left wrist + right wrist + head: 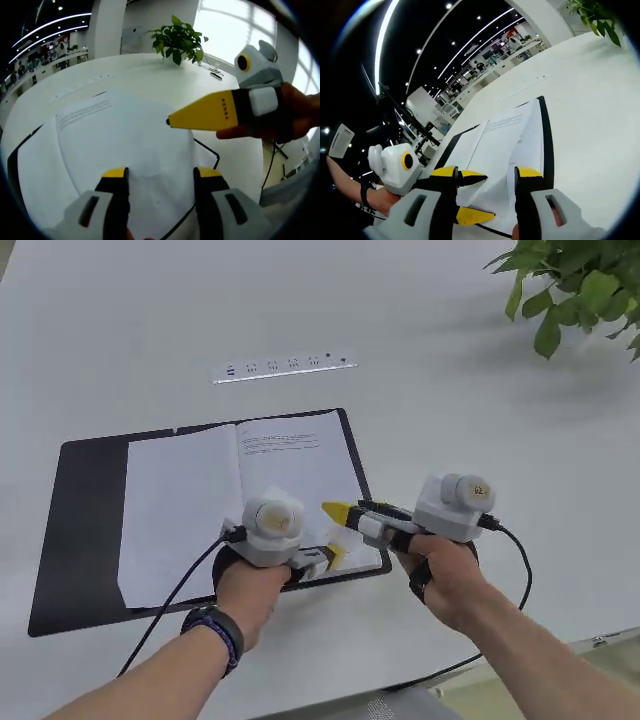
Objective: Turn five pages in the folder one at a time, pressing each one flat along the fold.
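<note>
A black folder point(85, 540) lies open on the white table with white pages point(180, 510) spread across it. The right-hand page point(295, 465) carries a few printed lines at its top. Over this page's point(125, 140) lower right corner my left gripper point(335, 556) point(161, 175) hangs open, nothing between its jaws. My right gripper point(338, 510) point(489, 175) comes in from the right, yellow tips pointing left over the same corner, jaws apart. It also shows as a yellow wedge, the right gripper point(200, 112). The left gripper point(470, 197) sits just ahead of the right one's jaws.
A white power strip point(285, 368) lies beyond the folder. A green plant point(575, 285) stands at the far right corner. Black cables point(175, 600) trail from both grippers toward me. The table's near edge point(600, 640) runs at the lower right.
</note>
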`<state>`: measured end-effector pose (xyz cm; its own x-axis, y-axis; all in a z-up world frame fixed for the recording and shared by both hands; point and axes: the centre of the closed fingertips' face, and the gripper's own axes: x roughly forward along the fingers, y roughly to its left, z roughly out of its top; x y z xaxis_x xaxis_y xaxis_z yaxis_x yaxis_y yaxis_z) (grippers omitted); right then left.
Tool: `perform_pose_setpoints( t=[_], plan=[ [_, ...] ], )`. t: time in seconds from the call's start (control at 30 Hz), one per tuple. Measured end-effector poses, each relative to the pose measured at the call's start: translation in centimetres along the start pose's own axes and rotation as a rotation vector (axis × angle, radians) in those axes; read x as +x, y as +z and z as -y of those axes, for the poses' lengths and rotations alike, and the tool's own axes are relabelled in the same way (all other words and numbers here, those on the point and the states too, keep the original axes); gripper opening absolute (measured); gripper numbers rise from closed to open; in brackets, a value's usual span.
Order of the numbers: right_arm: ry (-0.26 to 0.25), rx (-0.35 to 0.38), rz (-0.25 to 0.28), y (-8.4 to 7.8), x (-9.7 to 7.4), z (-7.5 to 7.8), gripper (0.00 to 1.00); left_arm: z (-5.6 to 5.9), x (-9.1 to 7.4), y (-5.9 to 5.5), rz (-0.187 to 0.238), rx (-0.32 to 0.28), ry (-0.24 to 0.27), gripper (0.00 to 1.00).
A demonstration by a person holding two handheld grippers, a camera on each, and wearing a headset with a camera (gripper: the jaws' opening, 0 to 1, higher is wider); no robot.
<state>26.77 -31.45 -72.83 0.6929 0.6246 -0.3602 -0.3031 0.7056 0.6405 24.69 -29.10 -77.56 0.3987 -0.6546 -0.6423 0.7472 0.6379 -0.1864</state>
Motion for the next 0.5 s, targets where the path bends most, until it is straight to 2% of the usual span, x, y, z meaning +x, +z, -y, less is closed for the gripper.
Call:
perform_pose_setpoints(
  t=[0.13,0.27,0.5],
  plan=[
    [0.005,0.011,0.001,-0.3,-0.2,-0.1,0.40,0.2,-0.1,-0.2,-0.003,0.010,-0.004,0.53],
    [-0.002,0.025,0.006,-0.4,-0.5,0.2,0.36,0.3,-0.4,-0.3,-0.003,-0.006,-0.011,0.54],
    [-0.010,0.037,0.010,-0.7,-1.0,0.5,0.24,1.2,-1.4,-0.8,-0.017,-0.015,-0.025,0.60]
  ],
)
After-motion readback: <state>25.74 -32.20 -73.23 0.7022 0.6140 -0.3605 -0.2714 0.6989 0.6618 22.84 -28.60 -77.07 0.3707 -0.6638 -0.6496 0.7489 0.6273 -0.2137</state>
